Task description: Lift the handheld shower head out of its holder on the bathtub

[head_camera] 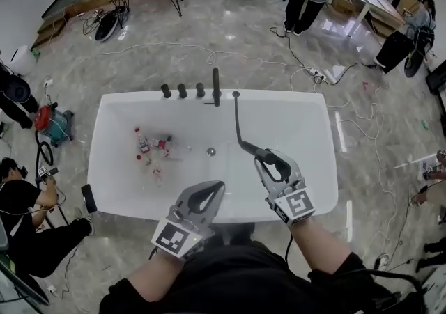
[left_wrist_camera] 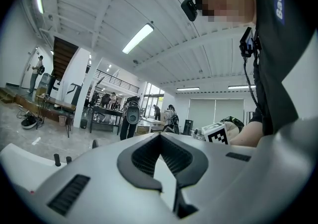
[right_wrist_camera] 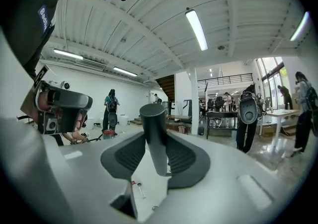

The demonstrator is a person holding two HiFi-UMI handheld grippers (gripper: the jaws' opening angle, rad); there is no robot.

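Observation:
The white bathtub (head_camera: 317,166) lies below me in the head view. My right gripper (head_camera: 265,157) is shut on the dark handle of the shower head (right_wrist_camera: 154,136), which stands as an upright cylinder between its pads. It holds the handle over the tub's right half. The thin dark hose (head_camera: 238,124) runs from the handle back to the far rim beside the faucet spout (head_camera: 216,87). My left gripper (head_camera: 220,185) hovers over the near rim, its tips together and nothing between them. The holder itself I cannot make out.
Three dark knobs (head_camera: 182,90) stand left of the spout. Several small bottles (head_camera: 150,149) lie in the tub's left half, near the drain (head_camera: 210,152). Cables cross the marble floor, a red vacuum (head_camera: 49,119) sits left, and people stand around.

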